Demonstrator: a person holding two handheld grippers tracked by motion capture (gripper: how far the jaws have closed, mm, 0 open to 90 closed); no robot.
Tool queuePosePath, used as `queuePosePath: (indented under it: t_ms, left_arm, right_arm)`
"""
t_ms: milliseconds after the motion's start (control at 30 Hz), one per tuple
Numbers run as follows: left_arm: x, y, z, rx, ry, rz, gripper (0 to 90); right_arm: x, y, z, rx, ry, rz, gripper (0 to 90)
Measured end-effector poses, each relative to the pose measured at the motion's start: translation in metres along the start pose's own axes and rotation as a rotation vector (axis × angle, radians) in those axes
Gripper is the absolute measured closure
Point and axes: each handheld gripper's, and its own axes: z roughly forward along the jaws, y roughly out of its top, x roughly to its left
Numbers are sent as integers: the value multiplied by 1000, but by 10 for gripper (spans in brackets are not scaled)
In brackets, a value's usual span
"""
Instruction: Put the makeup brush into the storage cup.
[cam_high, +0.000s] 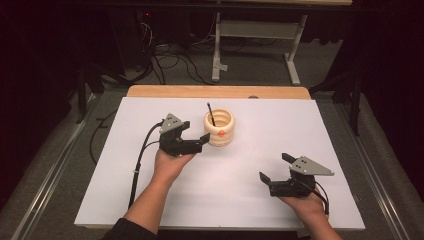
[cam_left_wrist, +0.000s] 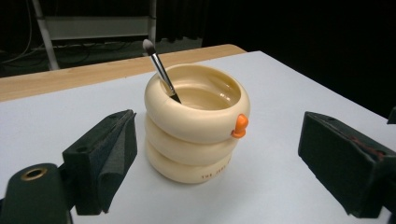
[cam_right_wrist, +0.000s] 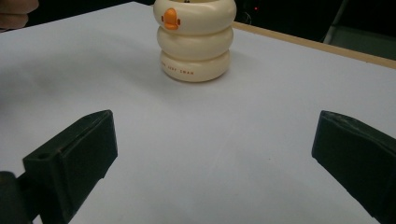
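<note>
My right gripper (cam_high: 274, 167): near me, on the right part of the white sheet (cam_high: 310, 140). The jaws stand wide apart and nothing is between them. In the right gripper view I see the two black pads (cam_right_wrist: 74, 156), and their lower parts are cut off by the frame.
My left gripper (cam_high: 196, 132): farther from me, just beside the holder on its left side. The jaws are wide apart, the pads (cam_left_wrist: 105, 154) do not press on anything, and the holder stands beyond them.
Holder (cam_high: 219, 127): one cream holder made like three stacked rings, with a small orange beak on the front. It stands upright on the white sheet, near the middle and toward the far edge.
Print on the holder: there are small brown letters on the lowest ring (cam_left_wrist: 214, 175), too small for me to read.
Holder in right gripper view: the top rim is cut off by the upper frame edge (cam_right_wrist: 194, 42), so the inside is hidden there.
Brush (cam_left_wrist: 160, 69): one brush with a dark handle and pale bristles. It leans in the holder against the rim, bristles up. Its lower end is hidden inside the holder.
Count: two grippers, one holder, one brush, one white sheet.
Table (cam_high: 215, 91): wooden; only a strip shows behind the sheet.
Far background: dark floor with cables (cam_high: 170, 62) and a pale metal frame (cam_high: 255, 37), hard to make out.
</note>
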Motion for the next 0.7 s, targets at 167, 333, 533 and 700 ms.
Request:
queuePosePath:
  t_ms: [167,333,533,700]
  left_arm:
    - [0,-5,-12,-21,5,6,98]
    - [6,-16,-23,-3,15,2,61]
    - [6,-25,-41,-7,18,22,42]
    - [5,-31,-57,3,20,35,16]
  right_arm:
    - [0,0,-1,1,-5,-3,17]
    - [-1,0,-1,-5,-6,-4,16]
    - [0,0,-2,-4,-11,2,16]
    - [-1,1,-3,-8,-11,1,15]
